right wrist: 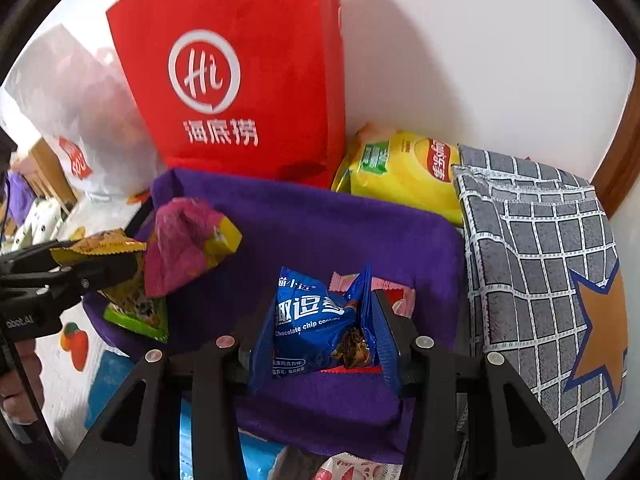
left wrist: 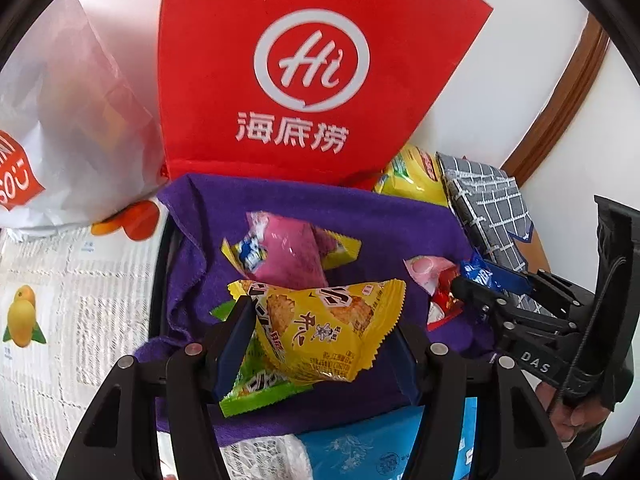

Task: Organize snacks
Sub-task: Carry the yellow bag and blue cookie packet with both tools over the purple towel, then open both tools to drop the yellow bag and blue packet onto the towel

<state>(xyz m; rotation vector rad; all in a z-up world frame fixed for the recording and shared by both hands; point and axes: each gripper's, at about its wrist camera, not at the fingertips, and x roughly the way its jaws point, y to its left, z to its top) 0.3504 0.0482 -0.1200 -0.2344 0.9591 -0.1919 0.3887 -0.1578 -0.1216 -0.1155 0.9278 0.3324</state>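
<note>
Purple cloth (left wrist: 360, 216) half hides green packet (left wrist: 256, 384) under left claw (left wrist: 324, 344)

A yellow snack packet (left wrist: 320, 328) sits tilted at lower centre; a blue chocolate-chip cookie packet (right wrist: 316, 320) stands upright at centre.

We see snack packets (left wrist: 288, 248) on towel (left wrist: 384, 216), tote bag (left wrist: 304, 72) upright behind it, chip bag (right wrist: 404, 172) btwn tote & checked cloth (right wrist: 536, 248) on right.
</note>
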